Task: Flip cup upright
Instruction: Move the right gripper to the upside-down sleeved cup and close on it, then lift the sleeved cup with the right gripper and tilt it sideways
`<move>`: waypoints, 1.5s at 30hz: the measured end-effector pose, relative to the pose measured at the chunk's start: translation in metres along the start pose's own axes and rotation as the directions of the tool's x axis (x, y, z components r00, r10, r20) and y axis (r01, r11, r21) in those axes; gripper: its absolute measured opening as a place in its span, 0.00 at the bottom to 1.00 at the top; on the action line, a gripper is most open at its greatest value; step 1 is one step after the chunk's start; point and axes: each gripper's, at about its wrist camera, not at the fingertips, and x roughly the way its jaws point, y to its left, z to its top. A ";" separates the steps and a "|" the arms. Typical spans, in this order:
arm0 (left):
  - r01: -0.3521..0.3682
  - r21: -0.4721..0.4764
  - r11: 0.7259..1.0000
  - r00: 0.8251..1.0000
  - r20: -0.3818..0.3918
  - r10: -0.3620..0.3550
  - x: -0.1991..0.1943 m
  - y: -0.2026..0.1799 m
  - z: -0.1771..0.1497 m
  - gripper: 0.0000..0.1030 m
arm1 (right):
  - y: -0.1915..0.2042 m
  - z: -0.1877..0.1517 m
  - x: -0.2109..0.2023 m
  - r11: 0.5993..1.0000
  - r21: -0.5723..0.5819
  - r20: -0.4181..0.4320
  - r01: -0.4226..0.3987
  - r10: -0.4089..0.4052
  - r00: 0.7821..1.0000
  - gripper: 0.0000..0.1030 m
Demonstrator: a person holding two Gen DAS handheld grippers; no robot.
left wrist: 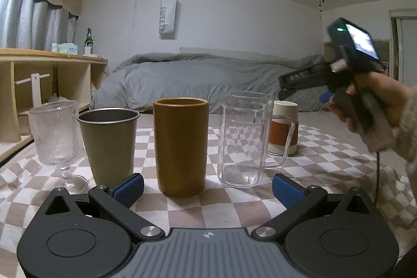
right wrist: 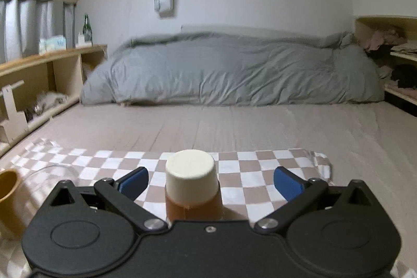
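Note:
A cream cup with a brown sleeve [left wrist: 282, 128] stands upside down on the checkered cloth [left wrist: 325, 155], behind the clear mug. In the right wrist view this cup [right wrist: 191, 179] sits between my open right gripper's [right wrist: 209, 183] blue fingers, closed base up, touched by neither. My left gripper [left wrist: 207, 190] is open and empty, low over the cloth, just in front of the brown tumbler [left wrist: 181, 147]. The right gripper's body [left wrist: 338, 69] shows at the right of the left wrist view, held in a hand above the cup.
A row of upright cups stands on the cloth: a ribbed stemmed glass [left wrist: 57, 137], a grey metal cup [left wrist: 109, 142], the brown tumbler and a clear handled mug [left wrist: 245, 140]. A grey duvet [right wrist: 229, 69] lies behind, with wooden shelves [right wrist: 39, 77] at the left.

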 end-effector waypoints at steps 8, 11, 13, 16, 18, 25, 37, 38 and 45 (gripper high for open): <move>0.015 -0.030 0.999 1.000 -0.012 -0.015 0.006 0.012 -0.006 1.00 | 0.008 0.032 0.061 0.998 -0.029 -0.185 -0.060 0.054 0.981 0.91; 0.013 -0.044 0.999 1.000 -0.014 -0.014 0.005 0.016 -0.008 1.00 | 0.014 0.038 0.076 0.995 -0.043 -0.255 -0.087 0.073 0.964 0.79; 0.009 -0.050 0.999 1.000 -0.012 -0.009 0.005 0.018 -0.008 1.00 | 0.017 0.038 0.086 0.994 -0.046 -0.315 -0.100 0.081 0.946 0.64; 0.011 -0.056 0.998 1.000 -0.004 -0.012 0.003 0.019 -0.007 1.00 | 0.016 0.036 0.086 0.994 -0.053 -0.333 -0.093 0.070 0.940 0.59; 0.016 -0.055 0.998 1.000 0.002 -0.015 0.001 0.018 -0.006 1.00 | 0.012 0.033 0.079 0.994 -0.047 -0.317 -0.097 0.077 0.945 0.59; 0.035 -0.032 0.999 0.999 0.012 -0.034 -0.003 0.009 -0.005 1.00 | -0.006 0.007 0.018 0.992 -0.067 -0.240 -0.108 0.089 0.967 0.59; 0.111 -0.115 0.987 0.993 -0.035 -0.116 -0.005 -0.007 0.014 0.99 | -0.042 -0.067 -0.046 0.998 0.008 -0.249 -0.065 0.065 0.966 0.56; 0.121 -0.130 0.984 0.991 -0.040 -0.127 -0.003 -0.010 0.018 0.99 | -0.046 -0.072 -0.048 0.998 0.016 -0.249 -0.066 0.068 0.966 0.56; 0.260 -0.176 0.949 0.959 -0.066 -0.275 0.017 -0.047 0.051 0.97 | -0.060 -0.087 -0.056 0.993 0.092 -0.168 -0.076 0.090 0.982 0.54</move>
